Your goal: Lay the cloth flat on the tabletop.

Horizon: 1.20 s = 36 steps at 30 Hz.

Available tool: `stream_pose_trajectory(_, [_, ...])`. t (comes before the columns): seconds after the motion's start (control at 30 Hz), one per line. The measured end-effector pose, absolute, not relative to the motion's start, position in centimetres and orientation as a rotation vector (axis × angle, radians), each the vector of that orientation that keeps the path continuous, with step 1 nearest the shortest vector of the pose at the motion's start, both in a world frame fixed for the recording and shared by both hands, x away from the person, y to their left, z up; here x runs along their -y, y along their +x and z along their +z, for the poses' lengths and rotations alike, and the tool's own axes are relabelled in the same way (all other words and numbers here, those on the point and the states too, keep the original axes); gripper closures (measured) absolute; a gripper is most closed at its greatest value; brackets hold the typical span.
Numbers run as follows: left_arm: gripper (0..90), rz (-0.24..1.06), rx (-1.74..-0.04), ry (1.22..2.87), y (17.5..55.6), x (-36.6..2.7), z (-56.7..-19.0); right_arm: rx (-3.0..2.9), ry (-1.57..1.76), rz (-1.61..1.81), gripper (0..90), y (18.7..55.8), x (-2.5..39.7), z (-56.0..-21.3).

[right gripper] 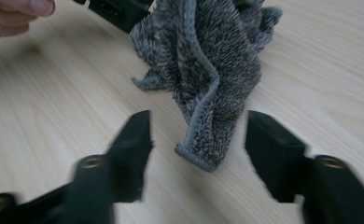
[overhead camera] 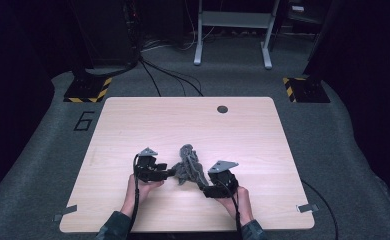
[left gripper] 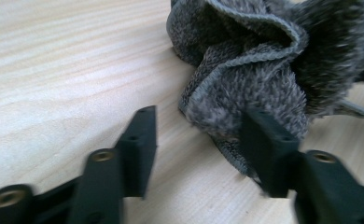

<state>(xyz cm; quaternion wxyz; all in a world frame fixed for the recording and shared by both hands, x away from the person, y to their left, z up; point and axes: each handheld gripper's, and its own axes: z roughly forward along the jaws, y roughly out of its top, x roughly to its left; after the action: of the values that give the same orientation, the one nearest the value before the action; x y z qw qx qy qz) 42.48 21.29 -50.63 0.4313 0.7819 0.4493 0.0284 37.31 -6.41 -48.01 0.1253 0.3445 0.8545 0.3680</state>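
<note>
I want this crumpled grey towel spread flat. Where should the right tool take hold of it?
Grip the hemmed corner of the grey towel that points between the open jaws of the right tool. Come straight in, low along the table: that corner lies free and single-layered.

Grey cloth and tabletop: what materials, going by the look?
Grey cloth: looks like terry or microfibre towelling; a fuzzy mottled pile with a stitched smooth hem shows in both gripper views, and it lies in soft crumpled folds. Table: probably laminate or veneer over board rather than solid wood; pale, even wood grain with a matte, smooth finish, rounded corners and a round dark cable hole.
</note>
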Motion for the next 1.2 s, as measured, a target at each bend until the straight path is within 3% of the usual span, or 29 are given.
stream_pose_trajectory(0.1, [70.5,0.065,-1.093,1.977,42.6,-20.8,-51.0,-2.489,1.028,1.008,69.8,37.7,5.8,-48.5])
stream_pose_trajectory(0.23, [88.4,0.088,-1.085,2.004,42.6,-20.2,-51.2,-2.455,1.075,0.991,82.4,38.1,6.5,-48.7])
stream_pose_trajectory(0.4, [89.9,0.112,-1.086,2.000,42.3,-20.1,-51.1,-2.374,1.156,1.030,86.4,38.1,8.5,-48.5])
stream_pose_trajectory(0.9, [89.9,0.201,-1.102,1.979,41.1,-22.3,-50.0,-2.220,1.365,1.050,83.9,38.8,14.0,-48.7])
stream_pose_trajectory(0.97, [87.9,0.185,-1.072,1.981,41.1,-22.1,-49.9,-2.213,1.374,1.055,83.2,38.8,14.2,-48.8])
stream_pose_trajectory(1.0, [81.9,0.181,-1.065,1.988,41.2,-21.8,-49.8,-2.211,1.376,1.056,83.1,38.8,14.2,-48.8])
stream_pose_trajectory(1.03, [70.3,0.171,-1.061,1.995,41.3,-21.5,-49.7,-2.223,1.374,1.051,82.9,38.8,14.1,-48.8])
stream_pose_trajectory(1.17, [49.0,0.145,-1.010,2.004,41.4,-20.2,-49.2,-2.232,1.353,1.043,82.7,38.8,13.6,-48.8])
stream_pose_trajectory(1.2, [48.0,0.140,-0.999,2.002,41.4,-19.9,-49.1,-2.237,1.342,1.040,82.8,38.8,13.5,-48.8])
